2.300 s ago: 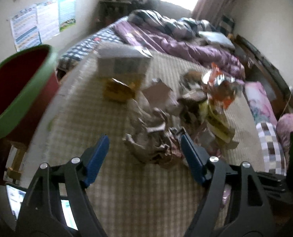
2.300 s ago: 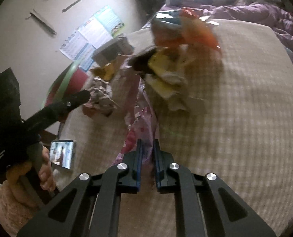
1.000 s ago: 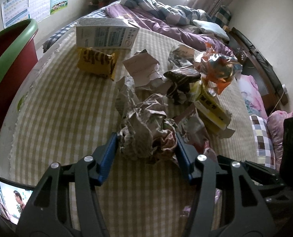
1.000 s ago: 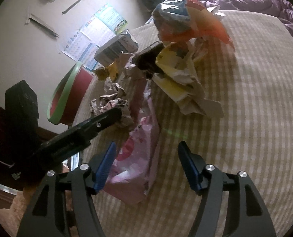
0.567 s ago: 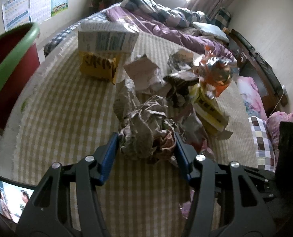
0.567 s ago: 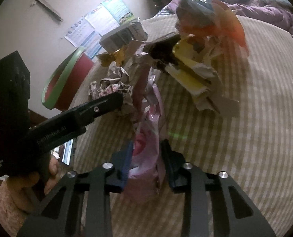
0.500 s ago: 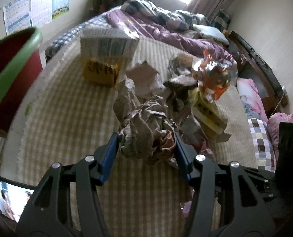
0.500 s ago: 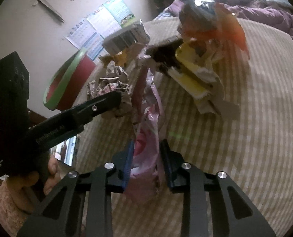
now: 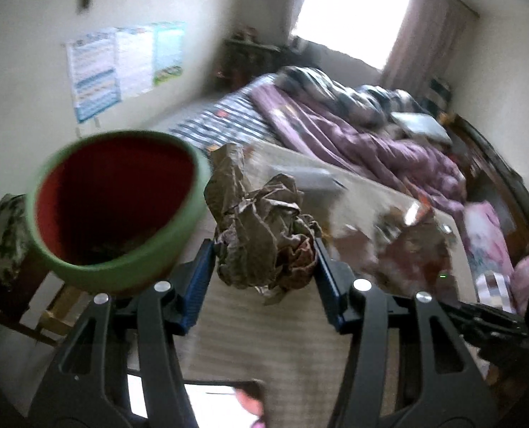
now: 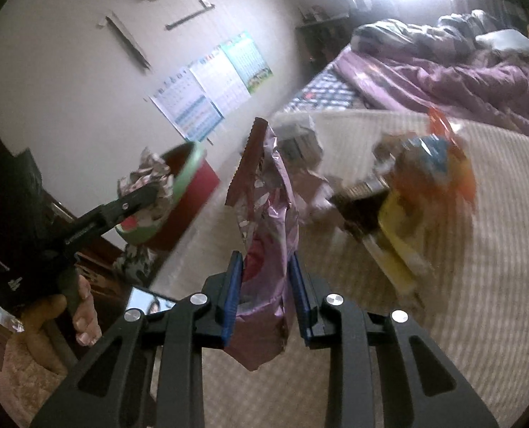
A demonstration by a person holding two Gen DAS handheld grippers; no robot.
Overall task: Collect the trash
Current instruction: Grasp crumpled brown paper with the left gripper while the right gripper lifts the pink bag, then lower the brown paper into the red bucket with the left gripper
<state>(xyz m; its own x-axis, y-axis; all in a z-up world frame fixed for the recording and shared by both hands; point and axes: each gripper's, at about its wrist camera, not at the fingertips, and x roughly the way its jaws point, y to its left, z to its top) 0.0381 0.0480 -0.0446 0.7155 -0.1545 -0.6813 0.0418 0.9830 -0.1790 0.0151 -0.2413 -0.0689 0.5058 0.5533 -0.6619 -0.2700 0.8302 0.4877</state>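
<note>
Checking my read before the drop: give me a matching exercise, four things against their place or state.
1. crumpled paper wad
2. pink foil wrapper
3. red bin with green rim
4. orange snack bag

A. lying on the checked mat
B. clamped in the right gripper
C. open-topped, beside the mat
D. clamped in the left gripper

Pairs: 1-D, 2-B, 3-C, 4-A

place: a home bedroom | bedding: rumpled purple quilt [image 9: 371, 142] heaped on a bed under a bright curtained window [image 9: 353, 10] | walls: paper charts [image 9: 122, 67] taped up | surface: checked beige mat [image 10: 460, 285] littered with wrappers | bin: red waste bin with green rim [image 9: 114, 207] beside it
</note>
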